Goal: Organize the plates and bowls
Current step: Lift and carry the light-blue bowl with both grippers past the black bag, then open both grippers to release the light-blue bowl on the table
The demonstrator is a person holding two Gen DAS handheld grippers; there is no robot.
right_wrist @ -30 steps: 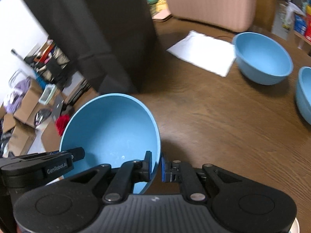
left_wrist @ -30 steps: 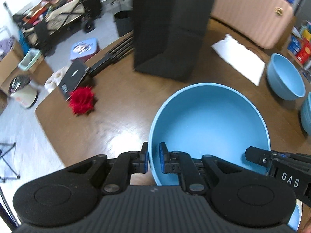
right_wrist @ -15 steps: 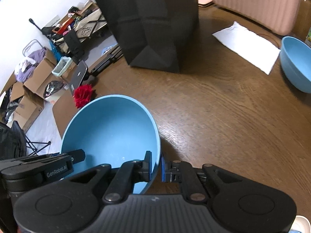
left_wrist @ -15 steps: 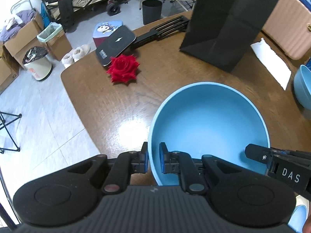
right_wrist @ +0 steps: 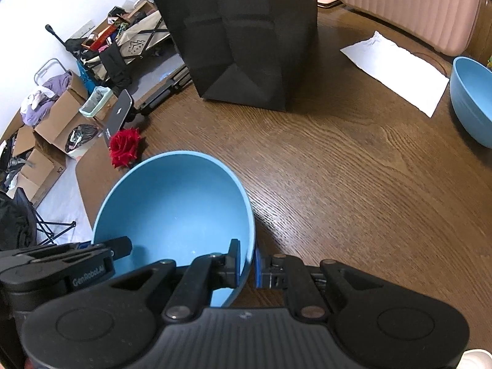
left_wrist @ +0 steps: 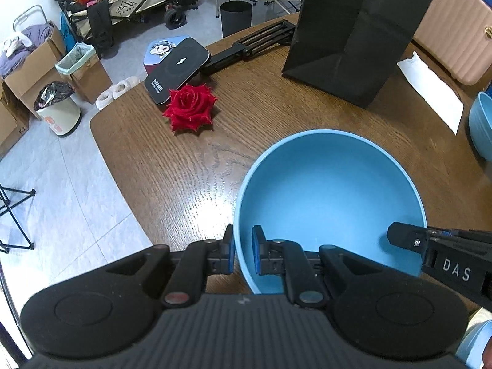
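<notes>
- The blue bowl [left_wrist: 329,196] is held between the two grippers over the near part of the wooden table [left_wrist: 246,129], close to the table's rounded corner.
- The left gripper [left_wrist: 243,253] is nearly closed, its two blue pads pinching the bowl's rim on the left side, one pad outside the wall and one inside.
- The right gripper [right_wrist: 247,261] is likewise nearly closed on the opposite side of the rim, one pad inside the bowl and one outside.
- The bowl's mouth faces up and is tipped a little toward the cameras, so the whole inside shows in both wrist views. It is round, so it has no long axis; the line between the two gripped spots crosses its mouth from side to side.
- Whether the bowl's base touches the table or hangs just above it cannot be told: the base is hidden by the bowl itself.
- In the left wrist view the tip of the right gripper shows at the bowl's right edge; in the right wrist view the left gripper shows at the bowl's left edge.
- A red rose [left_wrist: 190,108] lies on the table beyond the bowl to the left, just beside a dark flat box [left_wrist: 177,70] at the table's edge.
- A black paper bag [left_wrist: 353,37] stands upright farther back, well apart from the bowl.
- A white sheet [right_wrist: 396,70] lies flat to the bag's right.
- A second blue bowl [right_wrist: 472,101] sits upright on the table past the sheet, at the right edge.
</notes>
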